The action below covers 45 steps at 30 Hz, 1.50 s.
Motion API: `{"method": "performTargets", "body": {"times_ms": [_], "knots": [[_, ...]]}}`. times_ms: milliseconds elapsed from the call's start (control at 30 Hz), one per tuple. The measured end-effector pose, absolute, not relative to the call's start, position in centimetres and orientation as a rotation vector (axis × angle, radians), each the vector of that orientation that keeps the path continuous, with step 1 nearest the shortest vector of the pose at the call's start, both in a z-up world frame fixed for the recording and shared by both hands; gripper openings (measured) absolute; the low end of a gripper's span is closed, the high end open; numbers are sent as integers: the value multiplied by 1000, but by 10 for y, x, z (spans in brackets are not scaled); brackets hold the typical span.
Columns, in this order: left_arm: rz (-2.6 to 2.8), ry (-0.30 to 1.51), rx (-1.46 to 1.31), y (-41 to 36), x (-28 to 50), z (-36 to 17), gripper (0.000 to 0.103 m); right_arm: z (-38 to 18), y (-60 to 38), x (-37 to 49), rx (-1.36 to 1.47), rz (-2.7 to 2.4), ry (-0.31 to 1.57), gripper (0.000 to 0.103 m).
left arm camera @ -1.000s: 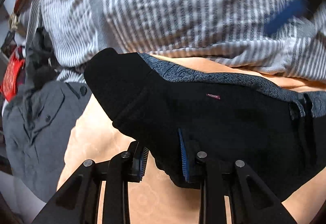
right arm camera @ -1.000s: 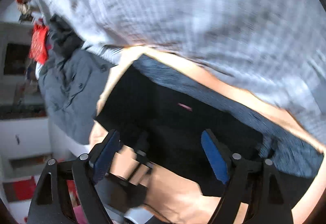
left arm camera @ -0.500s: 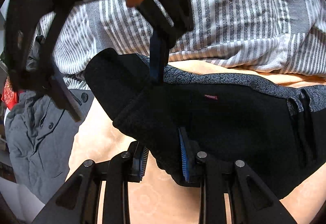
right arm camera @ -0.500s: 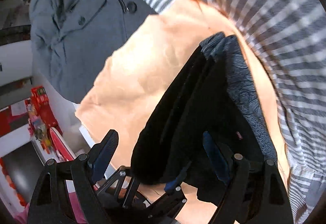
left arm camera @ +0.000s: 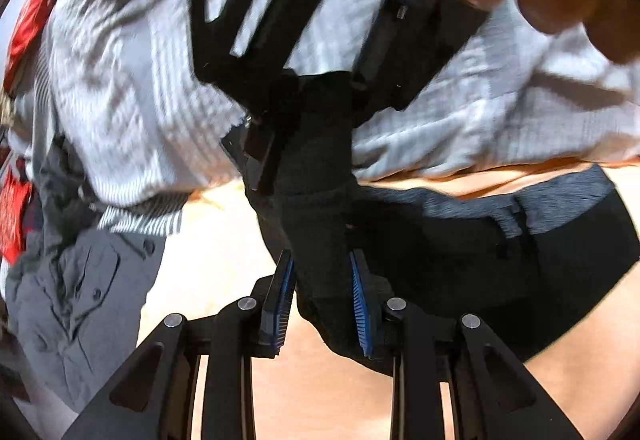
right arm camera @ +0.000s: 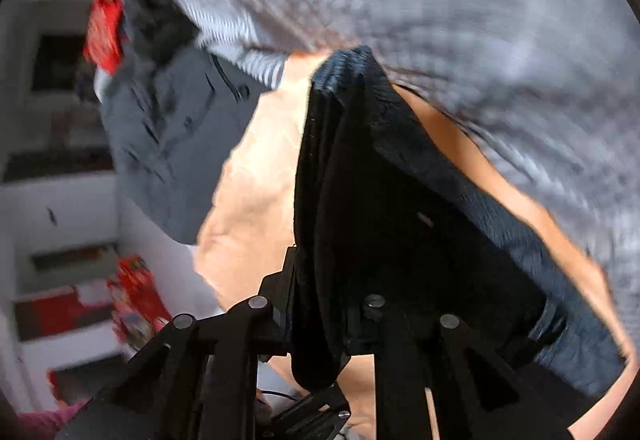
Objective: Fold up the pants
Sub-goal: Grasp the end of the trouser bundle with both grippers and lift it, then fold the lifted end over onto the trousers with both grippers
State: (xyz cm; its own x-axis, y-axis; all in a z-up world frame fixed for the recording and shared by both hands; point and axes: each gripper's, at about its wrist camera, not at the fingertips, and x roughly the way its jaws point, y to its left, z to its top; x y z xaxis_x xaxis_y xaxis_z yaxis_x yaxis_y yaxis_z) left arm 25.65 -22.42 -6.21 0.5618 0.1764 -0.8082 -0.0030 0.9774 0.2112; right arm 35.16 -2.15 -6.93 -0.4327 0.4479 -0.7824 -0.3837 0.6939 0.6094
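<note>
Left wrist view: the left hand-held gripper (left arm camera: 322, 304) clamps a bunched fold of the black pants (left arm camera: 460, 256), raised off the peach-coloured surface (left arm camera: 224, 252); the right hand-held gripper (left arm camera: 308, 119) pinches the same fold higher up, before a striped cloth (left arm camera: 132, 91); a grey shirt (left arm camera: 80, 300) lies left.

Right wrist view: the right hand-held gripper (right arm camera: 320, 304), its jaws just closing, grips the pants (right arm camera: 380, 199), which hang between them.
</note>
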Motion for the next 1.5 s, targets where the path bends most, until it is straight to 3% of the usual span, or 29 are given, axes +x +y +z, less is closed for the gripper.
{"method": "performTargets", "body": {"times_ms": [267,533,767,967,1133,1167,1200,1267,1500], "knots": [[-75,935,214,-300,249,-22,29,-31,-149,334,377,911,1642,17],[-274,939,301,-401,239,-17,29,-28,-297,296,630,805,1494,17],[-401,1013,419,-487,233,-65,29,-77,-410,256,830,680,1431,17],[-382,1089,522,-513,231,-114,29,-165,-453,241,963,566,1491,17],[-404,1120,526,-511,228,-112,40,-187,-451,237,962,551,1503,18],[-404,1125,507,-505,227,-107,56,-187,-452,236,966,543,1505,18],[-397,1125,478,-501,226,-100,64,-187,-453,236,958,535,1506,21],[-392,1129,423,-494,224,-89,64,-175,-451,232,898,496,1521,29],[-206,1168,308,-442,262,-80,64,-128,-474,242,702,374,1473,31]]}}
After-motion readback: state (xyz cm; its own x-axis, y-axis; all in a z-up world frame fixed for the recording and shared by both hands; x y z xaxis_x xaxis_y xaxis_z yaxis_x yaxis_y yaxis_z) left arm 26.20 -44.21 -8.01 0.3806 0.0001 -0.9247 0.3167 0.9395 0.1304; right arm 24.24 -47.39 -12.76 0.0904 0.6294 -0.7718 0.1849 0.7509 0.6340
